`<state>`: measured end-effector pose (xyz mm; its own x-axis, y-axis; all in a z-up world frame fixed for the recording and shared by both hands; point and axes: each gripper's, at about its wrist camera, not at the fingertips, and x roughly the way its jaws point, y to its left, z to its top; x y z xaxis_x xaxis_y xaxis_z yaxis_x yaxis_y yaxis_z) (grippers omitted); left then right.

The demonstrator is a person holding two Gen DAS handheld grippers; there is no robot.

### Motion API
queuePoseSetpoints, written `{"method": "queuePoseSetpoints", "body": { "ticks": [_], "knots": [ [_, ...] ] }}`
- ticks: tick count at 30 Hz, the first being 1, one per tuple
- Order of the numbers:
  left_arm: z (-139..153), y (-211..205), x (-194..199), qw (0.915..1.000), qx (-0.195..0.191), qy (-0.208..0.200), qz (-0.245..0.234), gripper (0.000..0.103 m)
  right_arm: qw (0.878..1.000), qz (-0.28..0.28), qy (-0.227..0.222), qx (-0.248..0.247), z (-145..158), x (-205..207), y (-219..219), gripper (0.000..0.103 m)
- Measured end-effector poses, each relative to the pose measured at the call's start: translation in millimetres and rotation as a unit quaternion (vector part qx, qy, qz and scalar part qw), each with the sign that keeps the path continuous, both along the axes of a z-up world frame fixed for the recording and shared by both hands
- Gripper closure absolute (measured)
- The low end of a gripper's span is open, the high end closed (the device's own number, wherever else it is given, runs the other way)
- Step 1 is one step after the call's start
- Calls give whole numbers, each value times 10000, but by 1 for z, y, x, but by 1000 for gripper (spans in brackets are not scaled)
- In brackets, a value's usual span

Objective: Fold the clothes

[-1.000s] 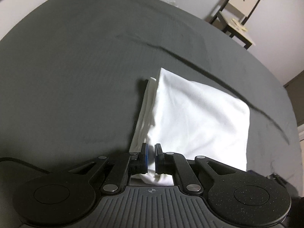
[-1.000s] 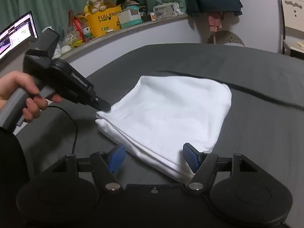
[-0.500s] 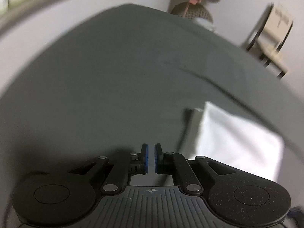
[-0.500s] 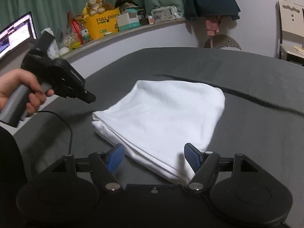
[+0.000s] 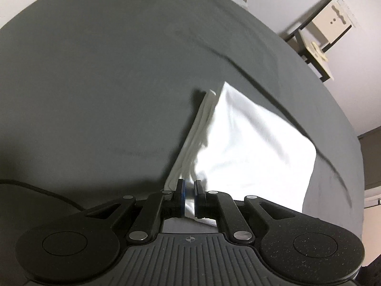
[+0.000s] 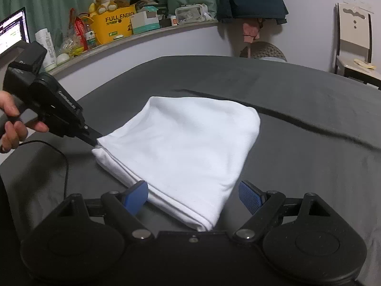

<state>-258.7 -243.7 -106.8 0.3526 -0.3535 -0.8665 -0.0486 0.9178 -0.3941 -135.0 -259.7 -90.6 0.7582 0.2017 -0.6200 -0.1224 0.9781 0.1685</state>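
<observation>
Presently catalogued, one entry per line.

Folded white garment (image 6: 185, 147): lies flat on the dark grey bed sheet (image 6: 309, 119), folded into several layers, stacked edges showing along its left side in the right wrist view.
Same garment, left wrist view (image 5: 250, 147): near corner reaches in between the tool's pads.
Left tool (image 5: 189, 197): fingers drawn nearly together on the near corner of the garment, white cloth visible in the narrow gap between the blue pads.
Left tool, right wrist view (image 6: 94, 141): tip touches the garment's left corner; held by a hand (image 6: 12, 126) at the frame's left edge.
Right tool (image 6: 194, 196): fingers spread wide, blue pads either side of the garment's near corner; left pad touches the cloth edge, right pad just beside it.
Cable (image 6: 64, 166): black, trails across the sheet by the left tool.
Sheet crease (image 6: 309, 126): long dark fold running beyond the garment.
Ledge (image 6: 142, 33): behind the bed, carrying a yellow box (image 6: 114, 26), bottles and packets.
Chair (image 6: 354, 40): pale, at right, against the wall.
</observation>
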Motion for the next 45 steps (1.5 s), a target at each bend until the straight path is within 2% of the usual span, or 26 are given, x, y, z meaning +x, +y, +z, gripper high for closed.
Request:
{"method": "queuePoseSetpoints", "body": {
  "ticks": [4,7,12,16,22,26,34,35,36,39,41,45],
  "knots": [
    [-7,2,2,9993,-205,95,285,99,9989,304,-358,11,4,-6,11,17],
    [-11,-4,2,9993,-131,14,339,99,9953,629,-588,-453,7,-10,30,14],
    [-1,-7,0,9987,194,-245,396,99,9902,737,-521,-1069,-3,-6,48,14],
    [1,-6,-1,9993,214,-117,290,99,9898,704,-425,-1165,-9,-10,49,13],
    [-1,-4,2,9979,194,-15,614,98,9792,853,-586,-1744,-11,-12,61,9],
    [-7,-8,7,9980,259,-15,583,98,9642,1214,-733,-2241,-13,-3,87,5],
    [-15,-3,10,9977,-97,42,670,98,9115,1982,-891,-3491,-33,29,155,3],
    [-15,-3,11,9978,-170,37,643,98,9137,1971,-989,-3413,-30,30,157,3],
    [-16,-4,12,9978,-243,33,616,98,9226,1904,-1090,-3173,-23,32,156,3],
    [-17,-6,14,9975,-461,19,534,98,9495,1849,-1298,-2180,-2,37,142,3],
    [-18,-8,16,9970,-607,10,479,98,9614,1806,-1373,-1559,10,40,131,4],
    [-20,-10,19,9953,-898,-8,369,98,9772,1320,-1210,-1144,20,46,119,4]
  ]
}}
